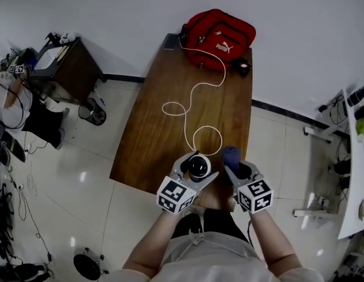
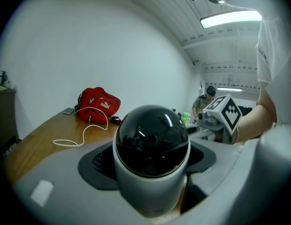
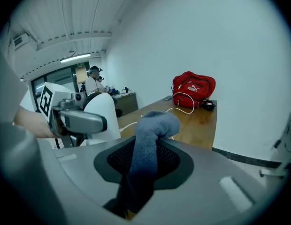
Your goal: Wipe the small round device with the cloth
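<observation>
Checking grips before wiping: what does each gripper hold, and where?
Left gripper clamps the round device by its white body; right gripper pinches the blue cloth by its lower end.

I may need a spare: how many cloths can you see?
1: the blue cloth, clamped in the right gripper; others could be inside the red bag.

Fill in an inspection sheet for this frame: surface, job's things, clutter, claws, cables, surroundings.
Surface: wooden table, long and brown.
Job's things: small round device and blue cloth, both held, apart from each other.
Clutter: red bag, phone and small black item at the far end.
Claws: left claw shut on the device; right claw shut on the cloth.
Cables: white cable loops from the bag toward the device; its end is hidden.
Surroundings: tiled floor, white wall, side desk with bin at left.
</observation>
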### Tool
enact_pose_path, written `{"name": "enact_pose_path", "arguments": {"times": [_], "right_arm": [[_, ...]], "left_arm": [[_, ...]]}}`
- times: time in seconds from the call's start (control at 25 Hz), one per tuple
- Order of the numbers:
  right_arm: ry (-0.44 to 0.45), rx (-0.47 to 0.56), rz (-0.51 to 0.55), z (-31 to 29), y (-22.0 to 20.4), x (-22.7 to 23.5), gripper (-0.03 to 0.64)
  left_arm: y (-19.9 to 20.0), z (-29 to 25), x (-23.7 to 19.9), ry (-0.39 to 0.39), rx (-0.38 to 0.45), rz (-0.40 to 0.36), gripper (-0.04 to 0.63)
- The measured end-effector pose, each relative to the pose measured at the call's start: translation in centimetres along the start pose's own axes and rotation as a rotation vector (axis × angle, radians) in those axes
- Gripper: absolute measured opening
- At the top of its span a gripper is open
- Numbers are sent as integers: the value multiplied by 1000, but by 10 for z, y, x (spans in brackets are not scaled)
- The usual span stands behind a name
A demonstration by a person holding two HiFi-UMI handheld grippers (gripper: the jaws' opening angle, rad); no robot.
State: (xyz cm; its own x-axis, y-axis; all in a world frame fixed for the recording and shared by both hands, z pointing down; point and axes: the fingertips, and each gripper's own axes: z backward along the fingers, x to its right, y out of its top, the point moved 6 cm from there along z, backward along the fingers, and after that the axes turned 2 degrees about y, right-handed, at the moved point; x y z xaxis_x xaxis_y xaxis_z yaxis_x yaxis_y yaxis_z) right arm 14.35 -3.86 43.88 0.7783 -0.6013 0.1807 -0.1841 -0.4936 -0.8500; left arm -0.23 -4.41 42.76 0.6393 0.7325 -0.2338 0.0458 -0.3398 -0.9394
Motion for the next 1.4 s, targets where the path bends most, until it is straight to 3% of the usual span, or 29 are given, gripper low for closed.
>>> {"name": "enact_pose_path", "arguments": {"times": [0.32, 0.52, 0.92, 1.24, 1.4], "right_arm": [[36, -12, 16, -22, -41, -6, 110], [9, -9, 16, -36, -63, 13, 110], [-13, -3, 18, -36, -73, 38, 110], [-1, -15, -7, -39, -73, 46, 110], [-4, -25, -17, -35, -65, 45, 110]], "left_arm": [[-64, -20, -3, 17, -6, -20, 387], [-96, -40, -9, 43, -26, -36, 387], [-121, -56, -3, 65, -57, -151, 386], [-126, -60, -5, 50, -109, -128, 391], [-126, -54, -6, 58, -133, -69, 421]]}}
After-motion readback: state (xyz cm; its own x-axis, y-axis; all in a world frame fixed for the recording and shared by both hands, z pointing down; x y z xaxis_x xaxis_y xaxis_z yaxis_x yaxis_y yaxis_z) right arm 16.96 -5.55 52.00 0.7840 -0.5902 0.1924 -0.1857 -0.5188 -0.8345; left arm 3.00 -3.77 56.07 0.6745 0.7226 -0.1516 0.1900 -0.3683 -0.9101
